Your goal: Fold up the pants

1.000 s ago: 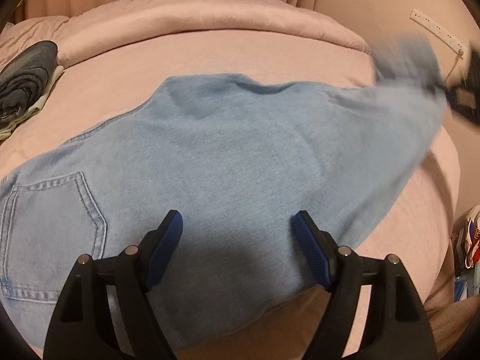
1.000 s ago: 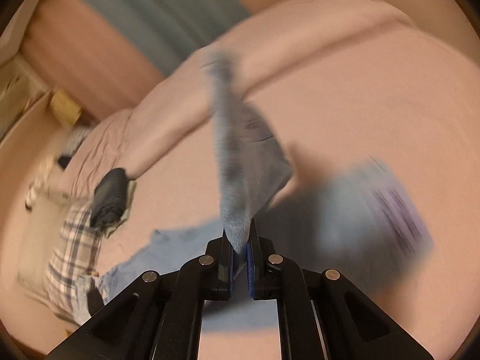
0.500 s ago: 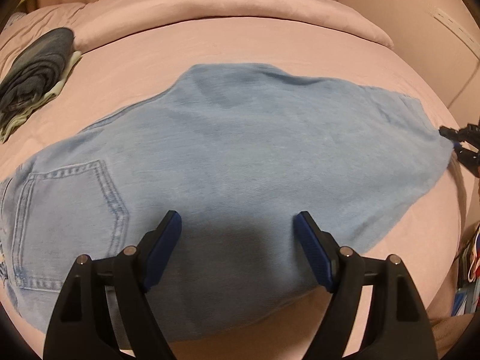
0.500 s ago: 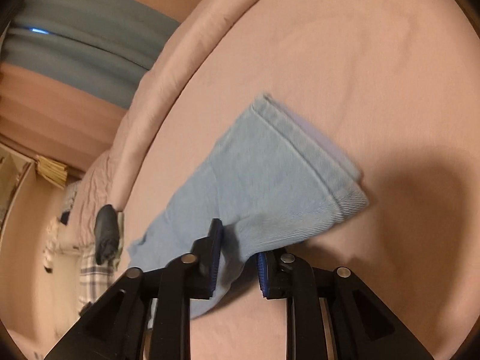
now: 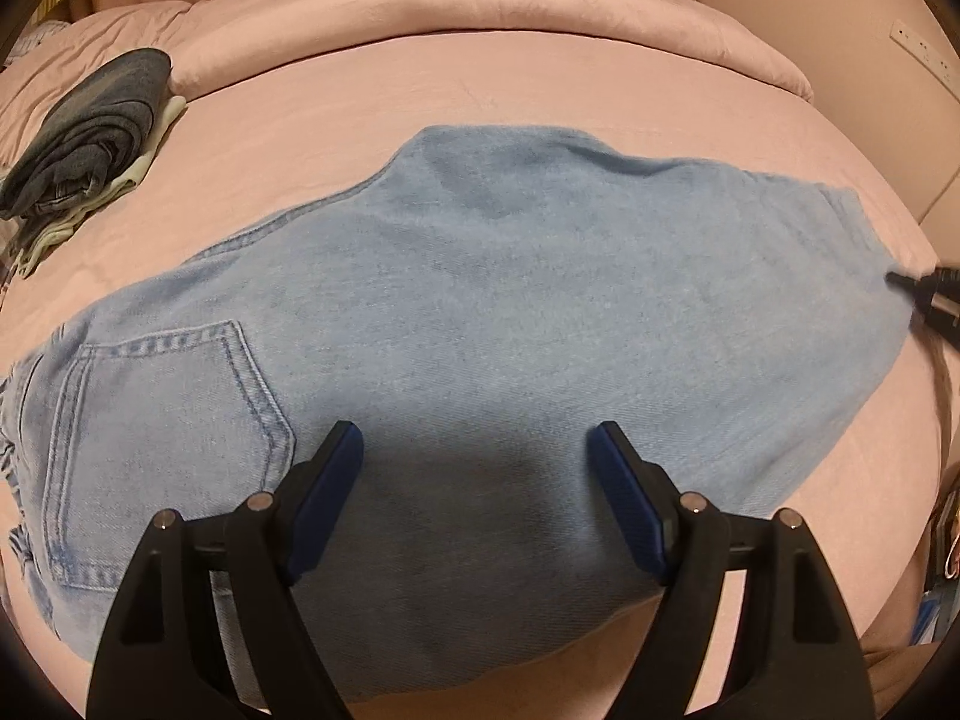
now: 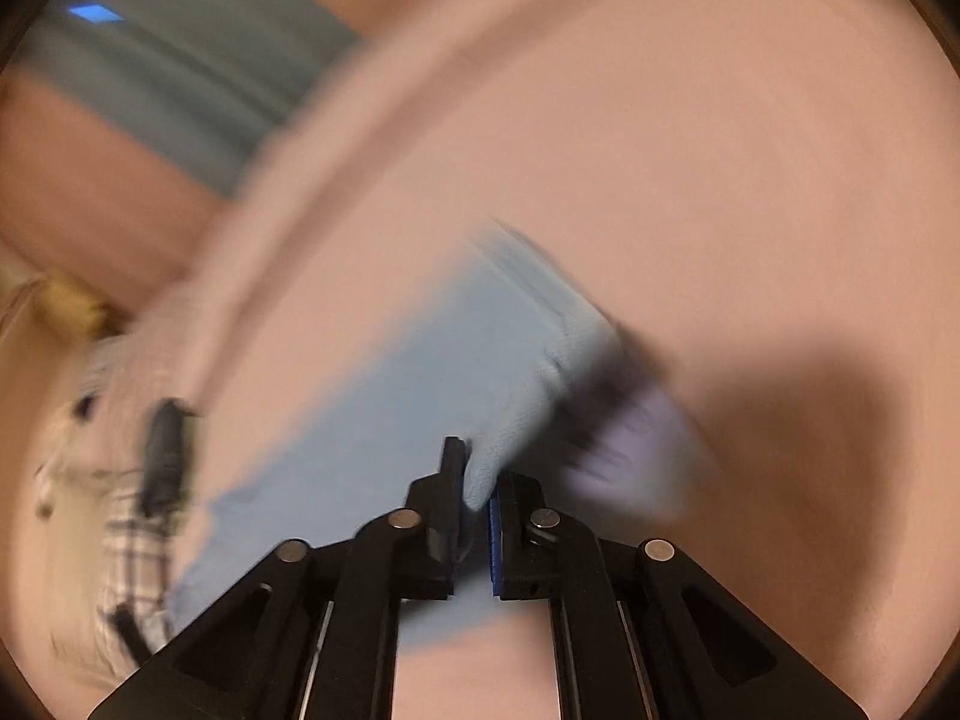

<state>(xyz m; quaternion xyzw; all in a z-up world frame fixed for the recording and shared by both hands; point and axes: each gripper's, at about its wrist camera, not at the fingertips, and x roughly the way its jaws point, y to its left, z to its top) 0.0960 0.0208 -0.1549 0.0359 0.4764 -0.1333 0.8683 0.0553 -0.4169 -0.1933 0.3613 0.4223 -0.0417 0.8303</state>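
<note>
1. My left jaws (image 5: 477, 462) gape wide above the pants (image 5: 540, 312), which lie flat on the bed (image 5: 372, 90) beneath and ahead of them.
2. My right jaws (image 6: 474, 486) stand narrow, pants hem cloth between them; blur hides whether they pinch it.
3. Folded dark jeans (image 5: 90, 138) sit far left.
</note>
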